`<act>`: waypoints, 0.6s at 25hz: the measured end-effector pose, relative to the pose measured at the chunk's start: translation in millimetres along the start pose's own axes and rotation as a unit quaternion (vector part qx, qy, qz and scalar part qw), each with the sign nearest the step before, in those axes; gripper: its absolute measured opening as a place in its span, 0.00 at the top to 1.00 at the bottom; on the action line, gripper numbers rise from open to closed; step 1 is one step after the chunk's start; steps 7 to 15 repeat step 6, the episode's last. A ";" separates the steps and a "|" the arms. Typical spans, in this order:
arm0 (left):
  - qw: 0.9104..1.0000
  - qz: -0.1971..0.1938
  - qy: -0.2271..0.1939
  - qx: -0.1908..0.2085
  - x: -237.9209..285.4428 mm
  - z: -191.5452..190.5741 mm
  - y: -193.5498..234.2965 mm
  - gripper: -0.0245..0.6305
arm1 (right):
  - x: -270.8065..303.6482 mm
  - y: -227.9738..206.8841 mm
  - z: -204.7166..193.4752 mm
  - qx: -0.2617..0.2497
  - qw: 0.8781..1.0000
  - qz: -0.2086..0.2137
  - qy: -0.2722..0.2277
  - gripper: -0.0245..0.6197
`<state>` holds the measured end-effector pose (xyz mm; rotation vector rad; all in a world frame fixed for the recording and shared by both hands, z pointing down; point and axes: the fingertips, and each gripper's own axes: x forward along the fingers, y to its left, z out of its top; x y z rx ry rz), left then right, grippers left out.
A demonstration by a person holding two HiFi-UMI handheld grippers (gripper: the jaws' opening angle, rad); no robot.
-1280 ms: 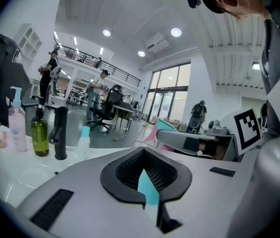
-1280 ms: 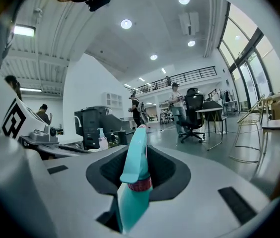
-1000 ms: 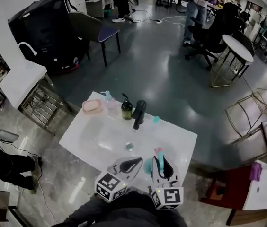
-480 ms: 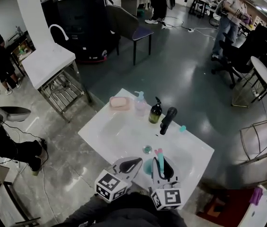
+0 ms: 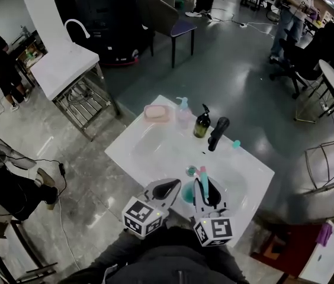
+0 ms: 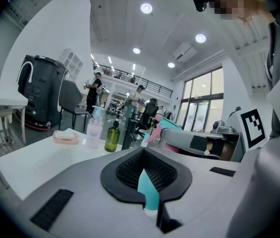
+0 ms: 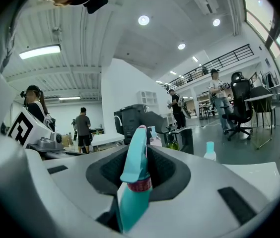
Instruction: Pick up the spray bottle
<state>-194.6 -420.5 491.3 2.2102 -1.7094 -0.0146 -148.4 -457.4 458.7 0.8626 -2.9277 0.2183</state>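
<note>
The fingers of our right gripper (image 5: 205,185) pinch the spray bottle (image 7: 136,157) upright between them, under its trigger head, likely against slipping; our left gripper (image 6: 143,152) alongside looks nearly closed, hold unclear.

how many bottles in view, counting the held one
4. A teal spray bottle in the right gripper; a clear pump bottle beside the pink soap dish; a dark green pump bottle by the black faucet; a small teal-capped bottle right of it. Others may be hidden.
</note>
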 end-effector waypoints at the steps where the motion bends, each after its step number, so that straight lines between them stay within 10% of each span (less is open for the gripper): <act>1: 1.000 0.001 -0.001 -0.001 -1.1 -0.3 -0.3 0.96 | -0.2 0.7 0.1 0.002 1.000 0.000 -0.001 0.82; 15: 1.000 0.007 -0.011 -0.012 -1.6 -3.0 -3.0 0.96 | -1.0 0.0 3.0 -0.005 1.000 0.005 -0.008 0.82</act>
